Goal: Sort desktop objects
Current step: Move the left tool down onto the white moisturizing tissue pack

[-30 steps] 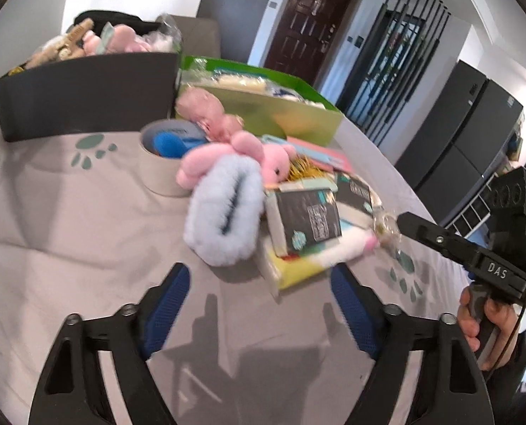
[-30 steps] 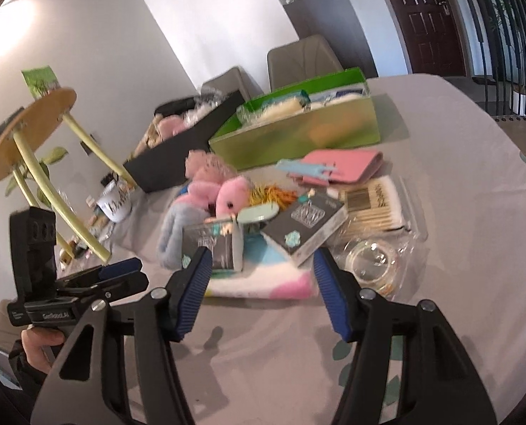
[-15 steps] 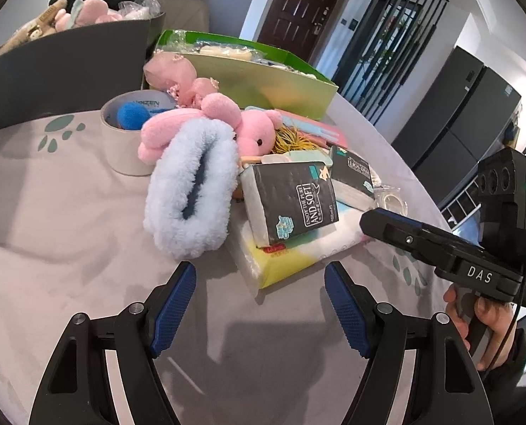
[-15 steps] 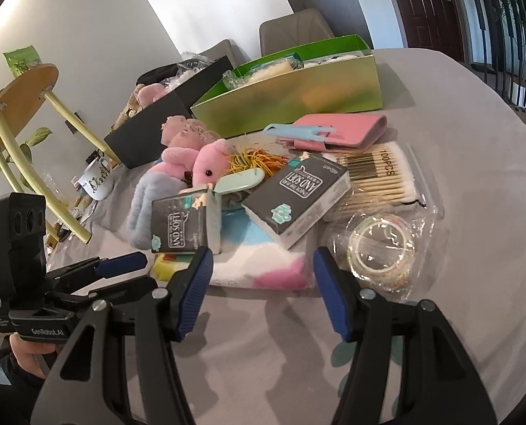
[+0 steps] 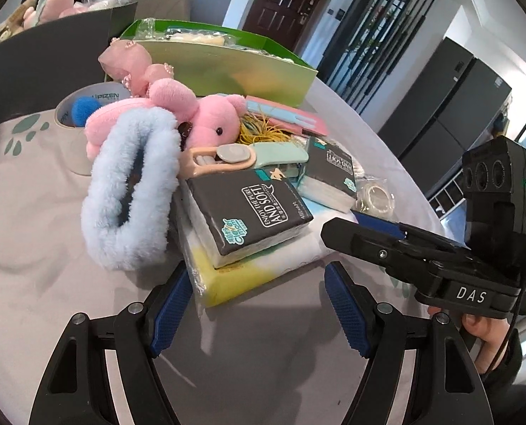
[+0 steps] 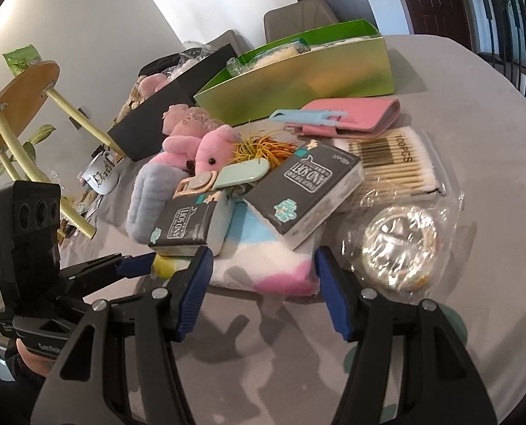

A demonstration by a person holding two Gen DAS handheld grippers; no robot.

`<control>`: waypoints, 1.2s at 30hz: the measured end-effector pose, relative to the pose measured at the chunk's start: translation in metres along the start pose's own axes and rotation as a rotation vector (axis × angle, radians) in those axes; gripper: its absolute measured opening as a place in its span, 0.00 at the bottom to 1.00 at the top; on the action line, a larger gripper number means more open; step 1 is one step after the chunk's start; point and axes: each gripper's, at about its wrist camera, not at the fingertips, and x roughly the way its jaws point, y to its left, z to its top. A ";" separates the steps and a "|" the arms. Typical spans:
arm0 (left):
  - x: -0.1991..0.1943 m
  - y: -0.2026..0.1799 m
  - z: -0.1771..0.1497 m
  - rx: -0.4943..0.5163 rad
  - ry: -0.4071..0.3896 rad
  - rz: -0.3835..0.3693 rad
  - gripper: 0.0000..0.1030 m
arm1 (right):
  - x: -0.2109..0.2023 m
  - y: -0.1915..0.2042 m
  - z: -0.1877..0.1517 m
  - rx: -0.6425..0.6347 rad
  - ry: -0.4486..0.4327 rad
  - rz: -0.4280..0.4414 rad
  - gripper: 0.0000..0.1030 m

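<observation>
A pile of objects lies on the grey table. A pastel wrapped towel pack [image 5: 248, 272] [image 6: 259, 258] sits at the pile's near edge with two black tissue packs [image 5: 252, 209] [image 6: 309, 187] on top. A pale blue fluffy pouch [image 5: 131, 191], a pink plush [image 5: 206, 117] and a roll of tape [image 6: 399, 244] lie around it. My left gripper [image 5: 259, 304] is open, its jaws either side of the towel pack's yellow corner. My right gripper [image 6: 263, 290] is open, its jaws either side of the pack's pink end.
A green box [image 5: 227, 67] and a black box [image 5: 50, 60] with items stand behind the pile. A tape ring with a blue ball [image 5: 82, 109], a pink wallet [image 6: 355, 117], cotton swabs [image 6: 394, 166] and rubber bands [image 6: 263, 148] lie nearby. A wooden stool [image 6: 18, 102] stands left.
Both grippers have moved forward to the pile from opposite sides and now bracket the towel pack. Both stay open.
</observation>
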 end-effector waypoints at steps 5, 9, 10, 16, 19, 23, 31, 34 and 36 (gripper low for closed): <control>-0.014 -0.004 -0.006 0.008 -0.002 -0.011 0.74 | -0.006 0.005 -0.004 0.005 0.016 0.026 0.59; -0.031 -0.003 -0.009 -0.001 -0.028 -0.035 0.74 | -0.016 0.012 -0.005 0.003 0.013 0.056 0.59; -0.035 -0.003 -0.010 -0.002 -0.034 -0.041 0.74 | -0.019 0.015 -0.006 0.002 0.008 0.065 0.59; -0.061 -0.011 -0.010 0.015 -0.076 -0.061 0.74 | -0.037 0.026 -0.006 -0.015 -0.019 0.097 0.59; -0.068 -0.017 -0.009 0.032 -0.092 -0.062 0.74 | -0.044 0.031 -0.007 -0.024 -0.028 0.110 0.59; -0.067 -0.019 -0.014 0.041 -0.070 -0.061 0.74 | -0.048 0.035 -0.012 -0.036 -0.012 0.113 0.59; -0.060 -0.019 -0.050 0.061 0.029 -0.088 0.74 | -0.044 0.025 -0.042 -0.017 0.089 0.136 0.59; -0.060 -0.012 -0.051 0.038 0.028 -0.072 0.74 | -0.043 0.019 -0.045 0.003 0.088 0.119 0.59; -0.063 -0.007 -0.049 0.026 0.012 -0.072 0.74 | -0.043 0.018 -0.044 0.007 0.080 0.110 0.59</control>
